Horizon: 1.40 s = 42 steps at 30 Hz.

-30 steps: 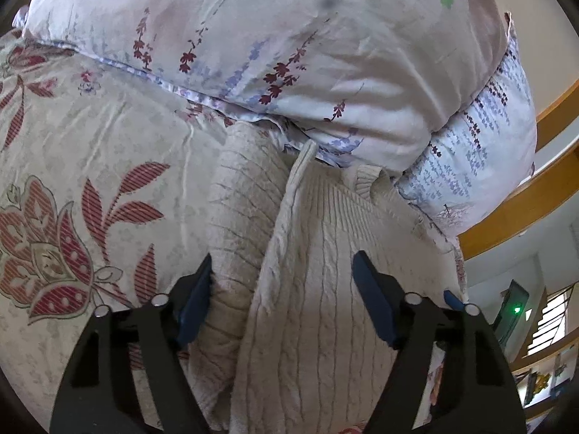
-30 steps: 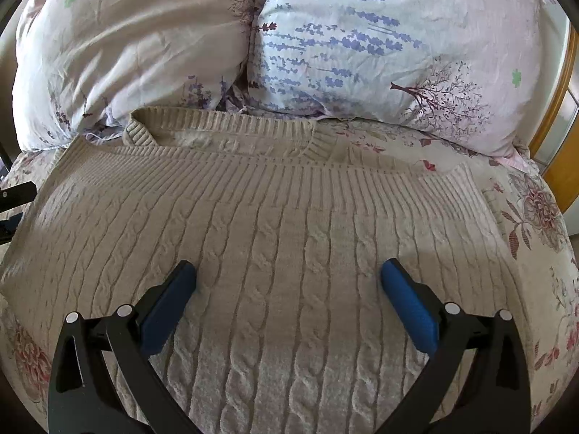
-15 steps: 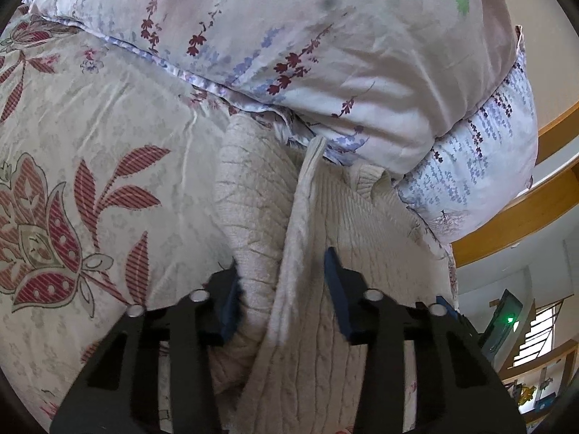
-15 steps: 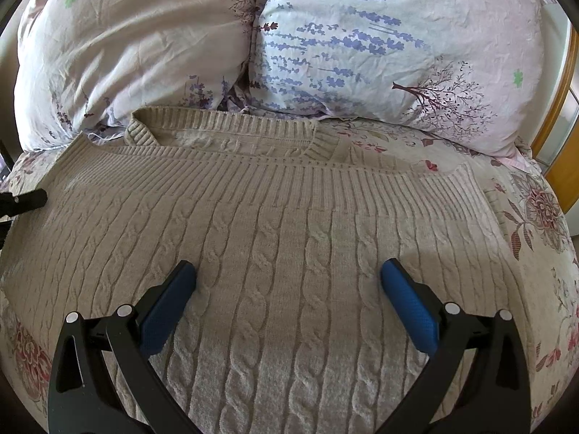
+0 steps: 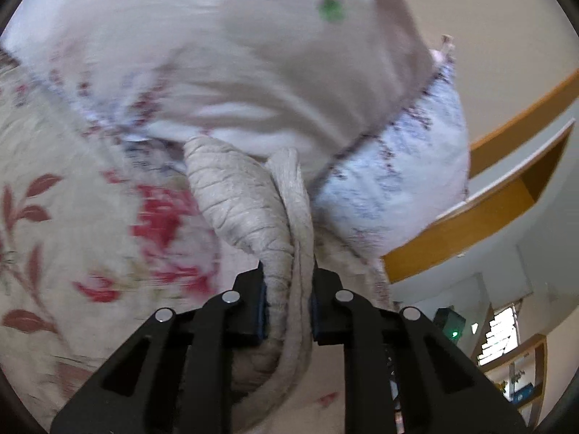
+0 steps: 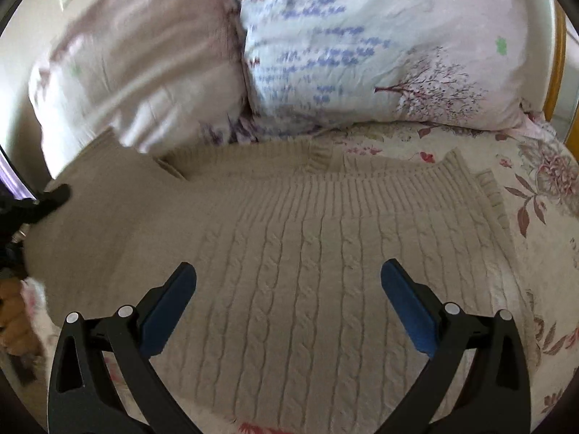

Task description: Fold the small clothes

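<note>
A beige cable-knit sweater [image 6: 311, 253] lies spread on a flowered bed sheet [image 6: 535, 188], its neck towards the pillows. In the left wrist view my left gripper [image 5: 288, 282] is closing its jaws on the bunched sleeve and side edge of the sweater [image 5: 249, 209], and the knit is pinched between the blue pads and lifted off the sheet. That left gripper [image 6: 54, 195] also shows at the left edge of the right wrist view. My right gripper [image 6: 289, 289] hangs open over the sweater's middle with nothing between its fingers.
Two flowered pillows [image 6: 362, 47] lean at the head of the bed, touching the sweater's collar. A wooden bed frame [image 5: 470, 231] runs behind them. A brown object [image 6: 14, 322] lies at the bed's left edge.
My left gripper has gone from wide open around the sweater's edge to pinching it, and has lifted it. The right gripper stayed open and shifted a little over the sweater.
</note>
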{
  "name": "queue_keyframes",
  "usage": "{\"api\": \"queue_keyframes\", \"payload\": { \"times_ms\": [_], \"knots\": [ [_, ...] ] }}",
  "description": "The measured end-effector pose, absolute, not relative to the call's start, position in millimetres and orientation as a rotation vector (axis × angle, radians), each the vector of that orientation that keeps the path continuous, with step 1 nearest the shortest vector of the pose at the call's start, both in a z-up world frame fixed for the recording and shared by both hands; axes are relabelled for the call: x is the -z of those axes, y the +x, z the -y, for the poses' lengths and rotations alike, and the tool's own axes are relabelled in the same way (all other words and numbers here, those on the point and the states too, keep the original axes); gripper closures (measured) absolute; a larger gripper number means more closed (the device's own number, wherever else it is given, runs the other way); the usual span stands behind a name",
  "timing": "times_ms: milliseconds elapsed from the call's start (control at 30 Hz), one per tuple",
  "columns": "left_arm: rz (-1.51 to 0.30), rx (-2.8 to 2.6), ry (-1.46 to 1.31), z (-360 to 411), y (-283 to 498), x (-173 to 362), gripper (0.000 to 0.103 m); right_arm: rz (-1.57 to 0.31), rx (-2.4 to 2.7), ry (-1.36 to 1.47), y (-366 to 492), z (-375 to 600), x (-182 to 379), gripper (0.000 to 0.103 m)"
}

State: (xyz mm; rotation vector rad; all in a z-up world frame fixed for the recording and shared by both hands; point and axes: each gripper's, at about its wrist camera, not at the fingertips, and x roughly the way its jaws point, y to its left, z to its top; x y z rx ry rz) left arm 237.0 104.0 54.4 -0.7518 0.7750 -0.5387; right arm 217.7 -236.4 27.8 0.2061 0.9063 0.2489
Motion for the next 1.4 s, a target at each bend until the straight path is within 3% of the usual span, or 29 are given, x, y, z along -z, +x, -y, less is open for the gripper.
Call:
{"api": "queue_keyframes", "payload": {
  "times_ms": [367,467,667,767,833,900,1067,1233,1400],
  "knots": [
    [-0.775,0.763,-0.717,20,255,-92,0.087,-0.784,-0.350,0.567,203,343,-51,0.001],
    [-0.811,0.815,-0.708,65,259,-81,0.087,-0.727,-0.380,0.759,197,388,-49,0.001],
    [-1.032,0.911,-0.700,149,273,-28,0.083,-0.717,-0.363,0.872,190,426,-41,0.001],
    [-0.987,1.017,-0.685,146,261,-41,0.076,-0.754,-0.384,0.835,193,421,-43,0.007],
    [-0.910,0.993,-0.640,128,250,-60,0.047,-0.781,-0.408,0.822,196,419,-44,0.009],
    [-0.846,0.900,-0.584,105,239,-73,0.040,-0.831,-0.421,0.796,202,412,-45,0.013],
    [-0.804,0.615,-0.421,60,226,-70,0.037,-0.977,-0.421,0.738,213,397,-33,0.032],
    [-0.868,0.539,-0.389,47,225,-40,0.037,-1.061,-0.377,0.719,212,396,-21,0.034],
    [-0.920,0.593,-0.401,46,227,-20,0.037,-1.081,-0.459,0.719,219,384,-23,0.044]
  ]
}}
